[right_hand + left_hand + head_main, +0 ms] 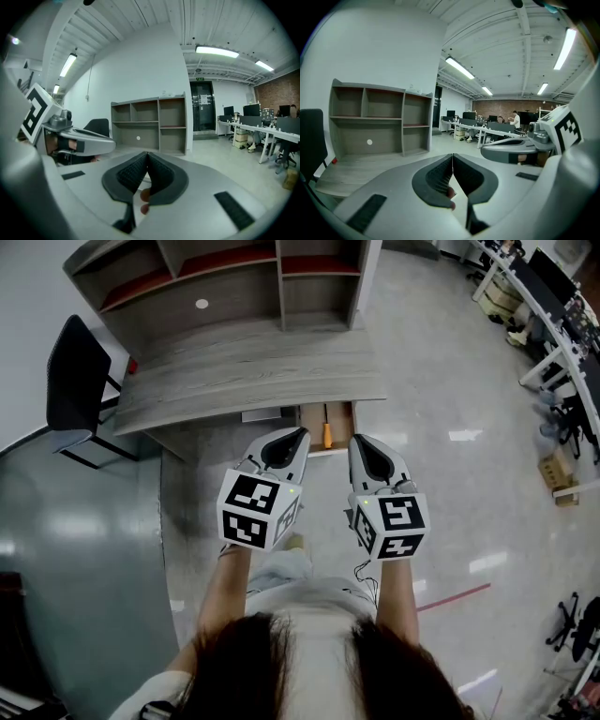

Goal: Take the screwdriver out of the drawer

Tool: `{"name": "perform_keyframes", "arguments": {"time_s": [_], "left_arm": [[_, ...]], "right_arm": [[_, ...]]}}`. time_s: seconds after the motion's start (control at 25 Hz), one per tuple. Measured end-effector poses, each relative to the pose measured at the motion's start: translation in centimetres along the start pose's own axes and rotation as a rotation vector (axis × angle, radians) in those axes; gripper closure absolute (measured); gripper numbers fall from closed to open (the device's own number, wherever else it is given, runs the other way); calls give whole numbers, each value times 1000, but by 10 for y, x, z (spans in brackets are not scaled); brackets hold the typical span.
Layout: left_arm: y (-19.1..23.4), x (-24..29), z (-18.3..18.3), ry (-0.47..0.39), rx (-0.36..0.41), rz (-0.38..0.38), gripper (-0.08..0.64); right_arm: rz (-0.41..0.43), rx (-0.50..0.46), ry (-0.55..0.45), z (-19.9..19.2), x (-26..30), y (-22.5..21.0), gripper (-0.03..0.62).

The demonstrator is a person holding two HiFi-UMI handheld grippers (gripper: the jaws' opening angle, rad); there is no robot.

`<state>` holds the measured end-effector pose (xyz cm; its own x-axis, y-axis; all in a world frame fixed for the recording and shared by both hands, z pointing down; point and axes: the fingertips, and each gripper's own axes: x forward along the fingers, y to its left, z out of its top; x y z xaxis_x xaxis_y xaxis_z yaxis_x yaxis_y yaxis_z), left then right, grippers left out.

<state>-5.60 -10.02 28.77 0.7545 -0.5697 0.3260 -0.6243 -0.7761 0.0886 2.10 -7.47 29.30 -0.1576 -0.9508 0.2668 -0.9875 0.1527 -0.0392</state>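
In the head view an open drawer (pixel 307 421) sticks out from under the front edge of a grey wooden desk (pixel 244 367). Inside it lies a screwdriver (pixel 327 434) with an orange handle. My left gripper (pixel 298 435) is shut and empty, its tips over the drawer's left edge. My right gripper (pixel 356 441) is also shut and empty, just right of the drawer. Both are held in the air in front of the desk. In the left gripper view the jaws (pixel 452 157) are pressed together; in the right gripper view the jaws (pixel 147 154) are pressed together too. The drawer is hidden in both gripper views.
A grey shelf unit (pixel 225 277) stands at the back of the desk, with a small white disc (pixel 202 304) on it. A black chair (pixel 80 381) sits left of the desk. Office desks and chairs (pixel 553 324) line the far right across a shiny floor.
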Motion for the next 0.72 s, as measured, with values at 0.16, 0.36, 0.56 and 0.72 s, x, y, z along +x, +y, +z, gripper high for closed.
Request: {"name": "perform_keyframes", "arguments": {"time_s": [0.16, 0.36, 0.56, 0.72], "left_arm": [[25, 13, -6, 7, -17, -12, 543], [41, 27, -16, 29, -43, -30, 543], [52, 44, -30, 58, -62, -48, 543], [58, 64, -36, 75, -63, -54, 543]], "right_arm": [[-22, 9, 10, 0, 25, 1, 565], [-61, 23, 50, -11, 40, -6, 565], [-85, 35, 98, -30, 58, -15, 565], [-88, 39, 126, -43, 77, -29, 565]]}}
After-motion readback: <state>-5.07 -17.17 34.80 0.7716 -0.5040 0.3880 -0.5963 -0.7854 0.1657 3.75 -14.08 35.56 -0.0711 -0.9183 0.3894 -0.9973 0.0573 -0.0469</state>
